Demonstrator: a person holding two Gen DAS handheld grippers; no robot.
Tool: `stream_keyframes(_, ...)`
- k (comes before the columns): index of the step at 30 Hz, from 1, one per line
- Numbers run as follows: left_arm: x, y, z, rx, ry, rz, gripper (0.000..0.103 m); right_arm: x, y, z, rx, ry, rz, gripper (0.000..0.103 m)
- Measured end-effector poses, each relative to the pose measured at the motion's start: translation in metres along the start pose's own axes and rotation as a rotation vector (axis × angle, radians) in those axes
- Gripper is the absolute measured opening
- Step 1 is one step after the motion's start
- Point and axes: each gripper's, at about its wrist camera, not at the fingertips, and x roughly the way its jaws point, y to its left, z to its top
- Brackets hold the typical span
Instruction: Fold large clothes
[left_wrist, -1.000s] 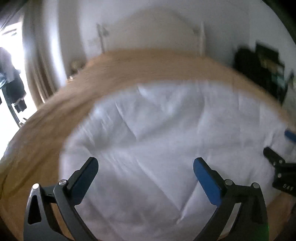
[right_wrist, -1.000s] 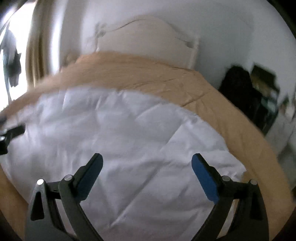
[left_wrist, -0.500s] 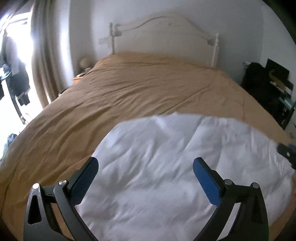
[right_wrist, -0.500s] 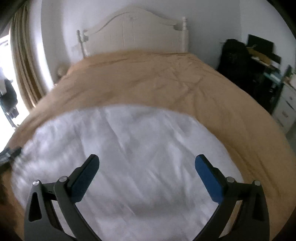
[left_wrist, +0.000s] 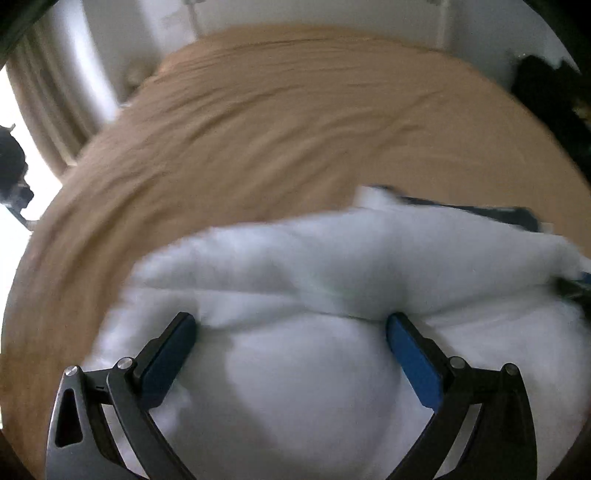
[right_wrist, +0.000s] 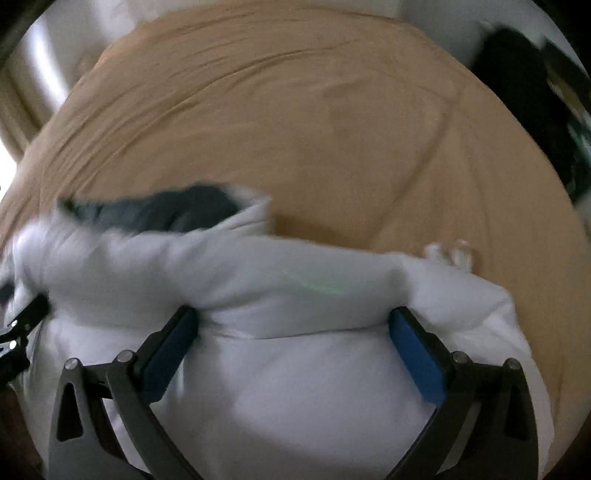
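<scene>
Both grippers spread wide, low over white garment on bed.

Left gripper (left_wrist: 291, 325) fully spread, blue pads (left_wrist: 413, 363) pressed into a puffy white garment (left_wrist: 295, 387), nothing pinched between them. Right gripper (right_wrist: 293, 321) likewise spread, fingers (right_wrist: 170, 354) resting against a raised fold of the same garment (right_wrist: 295, 387). Garment bunched at near end of tan bedspread (left_wrist: 277, 122), dark lining (right_wrist: 159, 210) exposed at far left edge in right view, same dark lining (left_wrist: 472, 212) at far right in left view. Other gripper (right_wrist: 18, 332) visible at left edge of right view, touching garment. Far half of bedspread (right_wrist: 295, 110) bare. Curtain (left_wrist: 48, 107) far left, dark furniture (left_wrist: 554, 96) far right beside bed. Heavy motion blur; finer detail unreadable.
</scene>
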Motion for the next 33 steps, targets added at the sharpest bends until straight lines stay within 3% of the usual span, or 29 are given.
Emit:
stream_keyframes(3, 0.012, 0.042, -0.004, -0.047, 0.032, 0.112, 0.103, 0.002, -0.032, 0.004, 0.063, 0.026, -0.065, 0.103)
stream_keyframes(6, 0.018, 0.088, -0.012, -0.183, 0.092, 0.083, 0.103, -0.002, -0.068, 0.002, 0.161, 0.052, -0.180, 0.103)
stream_keyframes(7, 0.012, 0.100, -0.014, -0.227, 0.094, 0.070, 0.103, -0.009, -0.078, 0.000, 0.210, 0.050, -0.174, 0.102)
stream_keyframes(9, -0.018, 0.118, -0.023, -0.304, 0.043, 0.057, 0.094, -0.038, -0.077, -0.011, 0.218, -0.035, -0.097, 0.097)
stream_keyframes(13, -0.101, 0.121, -0.059, -0.303, -0.118, -0.068, 0.098, -0.119, -0.040, -0.064, 0.075, -0.252, 0.018, 0.098)
stream_keyframes(15, -0.134, 0.112, -0.097, -0.276, -0.171, -0.116, 0.103, -0.145, -0.022, -0.104, -0.012, -0.307, 0.010, 0.099)
stream_keyframes(17, -0.145, 0.107, -0.131, -0.279, -0.181, -0.152, 0.103, -0.154, -0.005, -0.148, -0.070, -0.303, -0.034, 0.099)
stream_keyframes(19, -0.126, 0.098, -0.157, -0.240, -0.129, -0.103, 0.103, -0.149, -0.011, -0.176, -0.102, -0.271, -0.030, 0.102)
stream_keyframes(20, -0.110, 0.094, -0.160, -0.229, -0.077, -0.069, 0.103, -0.132, -0.012, -0.191, -0.119, -0.225, -0.096, 0.103)
stream_keyframes(21, -0.088, 0.098, -0.168, -0.233, -0.027, -0.073, 0.103, -0.121, -0.021, -0.193, -0.120, -0.221, -0.102, 0.103)
stream_keyframes(23, -0.068, 0.126, -0.179, -0.331, -0.044, -0.185, 0.103, -0.114, -0.045, -0.198, -0.064, -0.251, -0.110, 0.103)
stream_keyframes(26, -0.074, 0.159, -0.178, -0.417, -0.034, -0.167, 0.103, -0.122, -0.087, -0.192, 0.089, -0.217, -0.142, 0.103)
stream_keyframes(28, -0.089, 0.174, -0.181, -0.448, -0.047, -0.147, 0.103, -0.131, -0.120, -0.192, 0.209, -0.206, -0.044, 0.103)
stream_keyframes(30, -0.105, 0.181, -0.189, -0.483, -0.066, -0.175, 0.102, -0.141, -0.143, -0.201, 0.301, -0.197, 0.080, 0.103)
stream_keyframes(33, -0.128, 0.185, -0.217, -0.581, -0.079, -0.335, 0.102, -0.139, -0.155, -0.226, 0.427, -0.126, 0.317, 0.103)
